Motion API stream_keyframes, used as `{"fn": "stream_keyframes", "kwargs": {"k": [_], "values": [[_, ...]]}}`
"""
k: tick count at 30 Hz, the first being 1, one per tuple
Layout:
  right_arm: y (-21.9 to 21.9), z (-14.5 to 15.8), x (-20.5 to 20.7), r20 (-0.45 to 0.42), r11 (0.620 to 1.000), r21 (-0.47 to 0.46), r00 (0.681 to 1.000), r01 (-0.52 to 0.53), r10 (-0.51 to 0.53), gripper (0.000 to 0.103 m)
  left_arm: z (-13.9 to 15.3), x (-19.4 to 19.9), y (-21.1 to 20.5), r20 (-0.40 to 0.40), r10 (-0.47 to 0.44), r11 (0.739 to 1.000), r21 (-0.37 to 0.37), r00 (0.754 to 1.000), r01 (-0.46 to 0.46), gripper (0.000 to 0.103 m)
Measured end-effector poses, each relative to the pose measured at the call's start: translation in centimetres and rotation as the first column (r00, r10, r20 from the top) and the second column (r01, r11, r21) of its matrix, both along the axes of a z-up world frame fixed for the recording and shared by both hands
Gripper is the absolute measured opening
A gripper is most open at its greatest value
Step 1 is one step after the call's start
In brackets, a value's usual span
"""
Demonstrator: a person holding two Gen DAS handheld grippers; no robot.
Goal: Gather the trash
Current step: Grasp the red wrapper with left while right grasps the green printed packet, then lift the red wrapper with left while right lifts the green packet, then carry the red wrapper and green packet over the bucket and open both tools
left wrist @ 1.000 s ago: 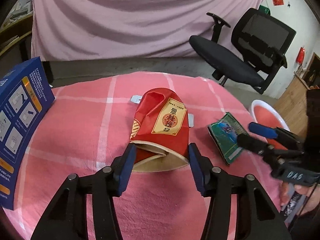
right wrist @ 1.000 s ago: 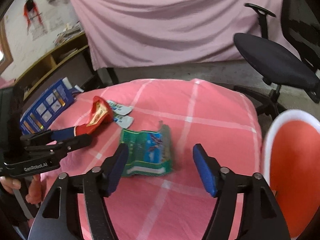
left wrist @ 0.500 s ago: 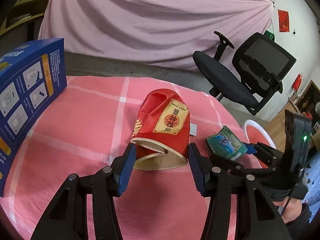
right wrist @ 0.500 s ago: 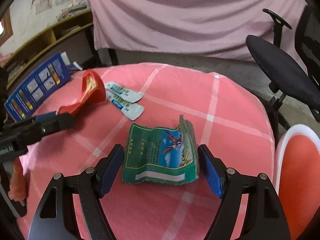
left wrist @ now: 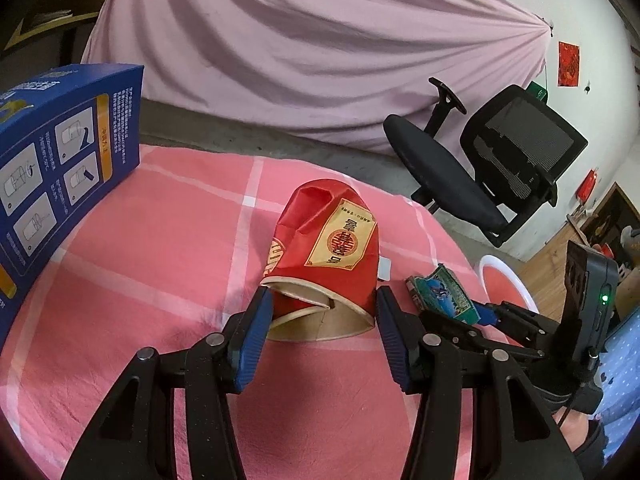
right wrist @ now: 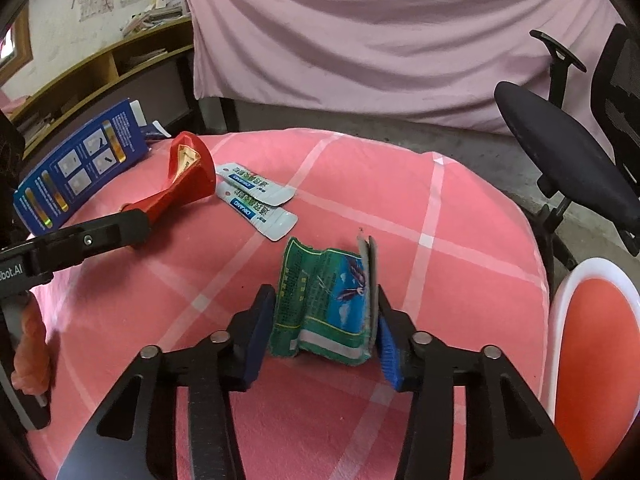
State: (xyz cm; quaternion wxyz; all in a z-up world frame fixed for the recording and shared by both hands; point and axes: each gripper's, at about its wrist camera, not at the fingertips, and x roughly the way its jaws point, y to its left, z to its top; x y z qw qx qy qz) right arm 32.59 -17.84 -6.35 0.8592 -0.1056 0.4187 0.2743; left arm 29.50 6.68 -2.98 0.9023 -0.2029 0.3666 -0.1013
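On table: pink checked tablecloth carries all the trash.
Left gripper: pads clamped on the rim of the crushed red paper cup, which lies on its side, mouth toward the camera. Jaws closing slightly.
Right gripper: jaws closing on the green snack wrapper; both pads look to be touching its edges and the wrapper buckles upward, though full contact on the left pad is hard to confirm.
Right view only: two white sachets side by side just beyond the wrapper, beside the cup; shelving at far left.
Left view only: cup's gold label; wrapper just right of the cup, right gripper's fingers on it.
Both views: blue box standing at the table's left edge; black office chair and pink curtain behind.
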Motion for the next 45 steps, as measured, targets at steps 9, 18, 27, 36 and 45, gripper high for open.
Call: {"fn": "stream_keyframes", "kwargs": {"k": [9,18,27,36,45], "values": [[-0.3,0.6,-0.3,0.041,0.999,0.029,0.999,0.024,-0.025,0.037,0.6,-0.9,-0.4,0.046,-0.002,1.000,0.017,0.999,0.001,0.028],[-0.7,1.6,-1.3,0.120,0.997,0.061,0.992,0.040,-0.048,0.037,1.1,-1.7,-1.1,0.098,0.005,0.998,0.055,0.995,-0.010,0.011],[-2.5,4.2,-4.2,0.324,0.987,0.154,0.941,0.050,-0.098,0.037,2.9,-4.9,-3.9,0.310,0.031,0.974,0.203,0.950,-0.098,0.005],[-7.6,7.7,-8.3,0.545,0.931,0.354,0.791,0.083,-0.278,0.037,6.5,-8.2,-9.6,0.567,-0.076,0.933,0.331,0.820,-0.142,0.005],[-14.2,10.9,-11.3,0.651,0.870,0.457,0.596,0.186,-0.470,0.037,9.5,-9.7,-17.5,0.695,-0.249,0.924,0.378,0.675,-0.049,0.005]]}}
